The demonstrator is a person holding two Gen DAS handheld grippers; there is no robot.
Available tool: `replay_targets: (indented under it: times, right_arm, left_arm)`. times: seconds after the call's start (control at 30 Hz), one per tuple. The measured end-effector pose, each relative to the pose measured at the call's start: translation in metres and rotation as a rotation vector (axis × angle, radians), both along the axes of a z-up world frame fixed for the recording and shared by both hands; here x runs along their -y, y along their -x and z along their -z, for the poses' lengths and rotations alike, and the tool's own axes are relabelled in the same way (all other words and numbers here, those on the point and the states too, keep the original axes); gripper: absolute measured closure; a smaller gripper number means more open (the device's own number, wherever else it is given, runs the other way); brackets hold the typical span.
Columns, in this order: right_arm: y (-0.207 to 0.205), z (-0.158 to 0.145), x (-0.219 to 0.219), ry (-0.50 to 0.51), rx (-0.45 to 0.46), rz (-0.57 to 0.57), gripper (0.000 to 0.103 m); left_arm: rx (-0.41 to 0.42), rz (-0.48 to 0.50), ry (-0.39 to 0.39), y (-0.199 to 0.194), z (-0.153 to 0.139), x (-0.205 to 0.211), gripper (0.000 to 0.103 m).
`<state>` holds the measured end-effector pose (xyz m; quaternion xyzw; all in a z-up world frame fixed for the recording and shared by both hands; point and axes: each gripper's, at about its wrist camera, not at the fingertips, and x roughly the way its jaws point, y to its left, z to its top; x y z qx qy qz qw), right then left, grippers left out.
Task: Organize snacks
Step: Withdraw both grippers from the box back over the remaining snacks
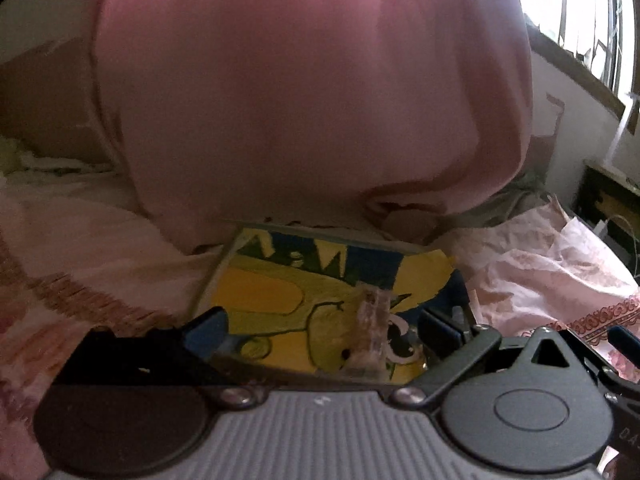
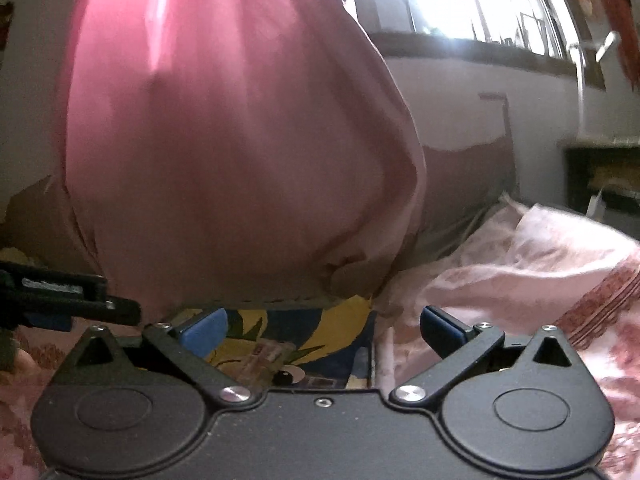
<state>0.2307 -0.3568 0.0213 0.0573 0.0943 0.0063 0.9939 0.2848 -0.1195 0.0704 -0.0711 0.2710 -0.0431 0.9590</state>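
The landmark here is a flat yellow-and-blue cartoon-printed box (image 1: 304, 296) lying on a bed covered with a pink patterned bedsheet (image 1: 532, 276). A small clear-wrapped snack packet (image 1: 370, 328) lies on top of the box, toward its near edge; in the right wrist view the same packet (image 2: 264, 356) shows as a reddish-brown wrapped piece on the box's (image 2: 320, 332) printed face.

The left gripper (image 1: 324, 332) hovers at the near side of the box with its blue-padded fingers (image 1: 440, 326) spread wide; the packet sits in the gap between them, and neither pad touches it. The right gripper (image 2: 324, 330) is also at the near side of the box, its blue pads (image 2: 204, 326) standing far apart with nothing pinched; the packet lies below the gap and nearer the left pad, free of both.

Beyond the far edge of the box a person in a loose pink garment (image 1: 304, 96) fills most of both views, the hem hanging right down to the box's far edge. In the right wrist view part of the other black gripper (image 2: 60, 300) reaches in to the left of the box. Beyond the box and to its right a bright barred window (image 2: 472, 4) stands high in the wall, and a crumpled fold of the bedsheet (image 2: 532, 248) lies to the right of the box.
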Motion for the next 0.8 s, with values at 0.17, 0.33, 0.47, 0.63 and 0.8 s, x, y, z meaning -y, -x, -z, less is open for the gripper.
replay_targets:
  times: [0.17,0.33,0.47,0.63,0.8]
  right_arm:
    - [0.048,-0.003,-0.008,0.025,0.009,-0.02,0.0]
    - [0.091,0.004,-0.02,0.055,-0.021,-0.032,0.0]
    - [0.117,0.007,-0.03,0.075,-0.025,-0.026,0.001]
    - [0.148,0.017,-0.035,0.03,-0.077,0.02,0.0]
    - [0.164,0.032,-0.043,0.002,-0.189,0.035,0.0]
  left_arm:
    - [0.01,-0.009,-0.004,0.049,-0.001,-0.011,0.0]
    - [0.021,0.015,-0.041,0.094,0.008,-0.018,0.0]
    - [0.015,0.009,-0.055,0.123,0.018,-0.023,0.0]
    - [-0.017,0.014,-0.068,0.149,0.029,-0.028,0.0]
    - [-0.073,0.014,-0.072,0.167,0.047,-0.041,0.0]
